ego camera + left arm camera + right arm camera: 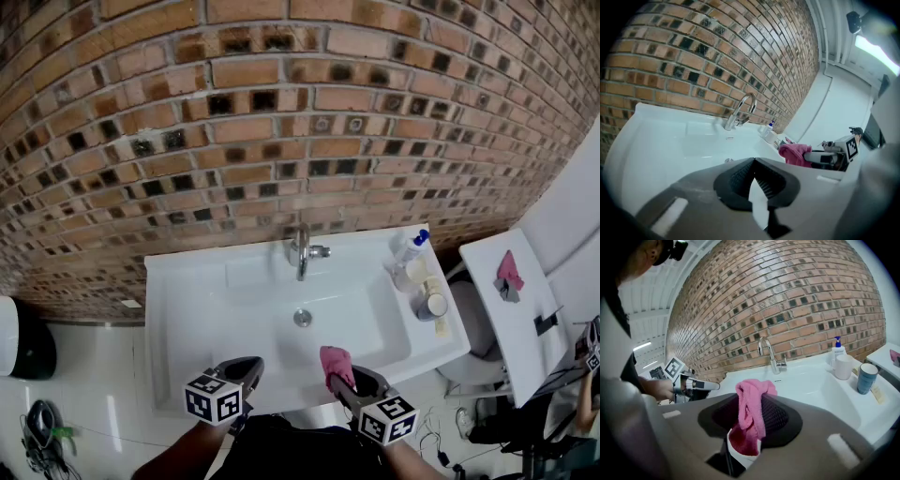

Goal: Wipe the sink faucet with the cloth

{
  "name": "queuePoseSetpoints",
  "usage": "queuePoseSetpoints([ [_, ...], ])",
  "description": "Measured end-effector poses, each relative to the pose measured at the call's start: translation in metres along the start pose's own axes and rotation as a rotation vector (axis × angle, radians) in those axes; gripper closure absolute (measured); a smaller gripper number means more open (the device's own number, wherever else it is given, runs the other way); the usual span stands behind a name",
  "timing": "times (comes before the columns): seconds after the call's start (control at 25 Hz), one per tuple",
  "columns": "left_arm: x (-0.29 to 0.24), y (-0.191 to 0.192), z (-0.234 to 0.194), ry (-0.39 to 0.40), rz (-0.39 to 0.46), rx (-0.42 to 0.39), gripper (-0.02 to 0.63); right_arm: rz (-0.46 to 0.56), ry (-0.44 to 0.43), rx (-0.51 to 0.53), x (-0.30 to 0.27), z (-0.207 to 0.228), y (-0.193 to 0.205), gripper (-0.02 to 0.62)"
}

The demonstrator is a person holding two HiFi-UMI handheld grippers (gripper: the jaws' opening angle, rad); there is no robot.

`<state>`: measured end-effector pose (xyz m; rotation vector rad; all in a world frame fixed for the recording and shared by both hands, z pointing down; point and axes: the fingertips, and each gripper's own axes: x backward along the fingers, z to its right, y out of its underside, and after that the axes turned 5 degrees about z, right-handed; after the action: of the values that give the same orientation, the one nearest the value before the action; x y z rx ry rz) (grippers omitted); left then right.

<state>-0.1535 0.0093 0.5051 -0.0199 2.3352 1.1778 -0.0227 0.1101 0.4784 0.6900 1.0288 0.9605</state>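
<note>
1. Low in the foreground: left gripper (pixel 754 159), grey, jaws met at the tips, nothing between them.
2. Beyond it: white sink (pixel 661 140), with the drain (pixel 727 160) just past the jaw tips.
3. At the sink's back edge: curved chrome faucet (pixel 740 110), upright against the brick wall (pixel 703 51).
4. Right of the faucet: soap bottle (pixel 769 127) with a blue pump, on the sink's far corner.
5. At right: right gripper (pixel 811 157), clamped on a pink cloth (pixel 792 153), well apart from the faucet.

One faucet (pixel 769 354), one bottle (pixel 838 348), two cups (pixel 843 366) (pixel 867 378)
</note>
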Motion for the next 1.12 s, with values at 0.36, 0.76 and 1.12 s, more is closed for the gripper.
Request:
queuePoseSetpoints([
  [0.36,-0.021,-0.004,-0.03,0.061,-0.034,-0.087,0.6,-0.032,0.019,0.038,-0.045,-0.01,-0.002,0.453],
  [0.76,-0.037,-0.009,-0.053,0.027,-0.013,-0.05,0.6,-0.045,0.043,0.092,-0.063,0.025,-0.028,0.453],
  [1.12,-0.05,-0.012,-0.065,-0.151,0.042,0.029,0.6,-0.013,-0.041,-0.003,-0.098,0.105,-0.064,0.453],
])
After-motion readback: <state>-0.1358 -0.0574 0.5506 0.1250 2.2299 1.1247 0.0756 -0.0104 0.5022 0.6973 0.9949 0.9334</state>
